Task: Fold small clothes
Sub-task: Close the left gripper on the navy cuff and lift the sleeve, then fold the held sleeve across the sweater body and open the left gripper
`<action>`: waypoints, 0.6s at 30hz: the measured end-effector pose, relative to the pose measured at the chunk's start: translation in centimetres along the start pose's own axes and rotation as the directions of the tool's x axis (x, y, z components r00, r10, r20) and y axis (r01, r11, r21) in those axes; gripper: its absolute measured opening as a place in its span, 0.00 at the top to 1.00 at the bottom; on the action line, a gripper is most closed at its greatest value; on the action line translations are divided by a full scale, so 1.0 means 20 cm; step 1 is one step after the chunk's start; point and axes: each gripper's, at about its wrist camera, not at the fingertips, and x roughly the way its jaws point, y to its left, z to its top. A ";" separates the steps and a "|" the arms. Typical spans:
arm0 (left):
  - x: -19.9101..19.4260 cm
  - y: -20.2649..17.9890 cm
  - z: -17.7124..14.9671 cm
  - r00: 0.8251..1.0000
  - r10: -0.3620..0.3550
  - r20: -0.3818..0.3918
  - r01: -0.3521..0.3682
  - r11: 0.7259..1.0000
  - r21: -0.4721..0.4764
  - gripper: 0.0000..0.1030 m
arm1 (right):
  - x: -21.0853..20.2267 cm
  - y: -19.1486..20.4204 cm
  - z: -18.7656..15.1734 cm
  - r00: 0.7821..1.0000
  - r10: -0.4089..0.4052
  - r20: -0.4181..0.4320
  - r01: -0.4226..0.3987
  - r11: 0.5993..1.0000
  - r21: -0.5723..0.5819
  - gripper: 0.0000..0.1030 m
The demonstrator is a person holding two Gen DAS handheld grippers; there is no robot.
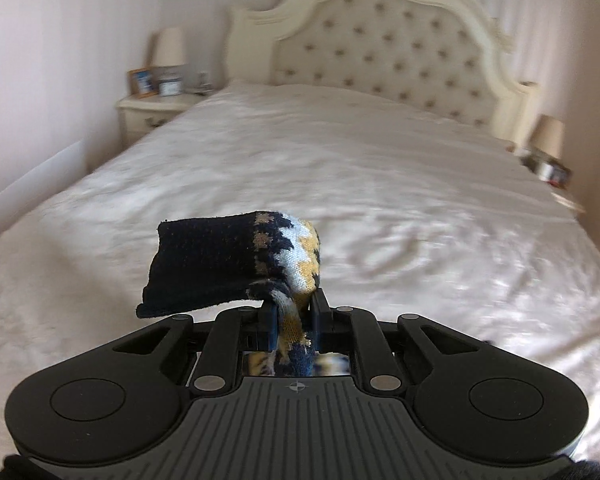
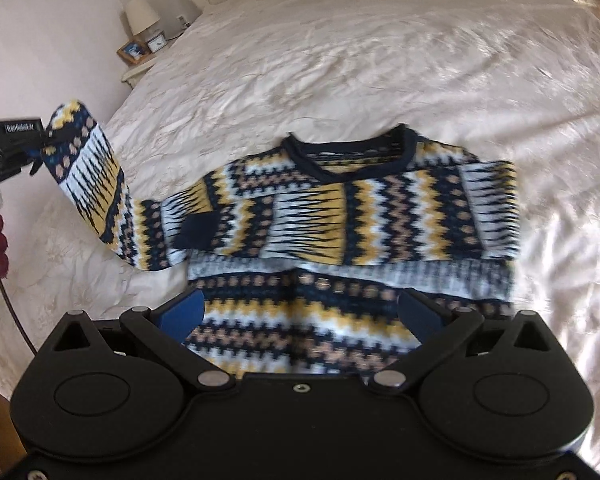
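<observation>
Left tongs (image 1: 294, 320): nearly closed, pinching the end of the sweater's sleeve (image 1: 236, 260), with bunched knit caught between the two black fingers. Dark cuff folded over and hanging to the left of the tongs, clear of the bed (image 1: 380, 184). Seen from the right wrist view at the far left edge, raised above the bedspread, with the sleeve (image 2: 96, 176) stretched up and away from the body of the sweater (image 2: 340, 216).

Right tongs (image 2: 300, 312): spread wide, nothing between the blue pads (image 2: 184, 312), hovering over the lower hem of the sweater; contact with the knit not discernible through the motion blur.

Sweater: spread flat, neckline toward the headboard (image 1: 384, 40), near the foot end of the bed. Other sleeve folded across the chest, its dark cuff lying near the middle of the front. Right-hand side of the body turned inward, edge straight.

Open room: broad stretch of pale, wrinkled bedspread beyond the neckline and to the right of the sweater. Left edge of the bed close beside the lifted sleeve, with a bedside table (image 1: 152, 108) carrying a lamp (image 1: 170, 48) and framed pictures beyond it. Second lamp (image 1: 548, 136) at the far right of the headboard.
</observation>
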 end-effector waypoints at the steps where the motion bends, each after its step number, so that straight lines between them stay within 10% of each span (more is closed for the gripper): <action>1: 0.01 -0.06 -0.01 1.000 -0.016 -0.001 0.016 1.000 0.006 0.85 | -0.01 -0.05 0.00 1.000 0.001 0.002 -0.001 1.000 0.006 0.01; 18: 0.32 -1.13 -0.44 0.976 -0.108 -0.187 0.136 0.981 0.140 0.85 | -0.20 -0.67 -0.01 1.000 0.004 -0.008 -0.004 0.999 0.035 0.01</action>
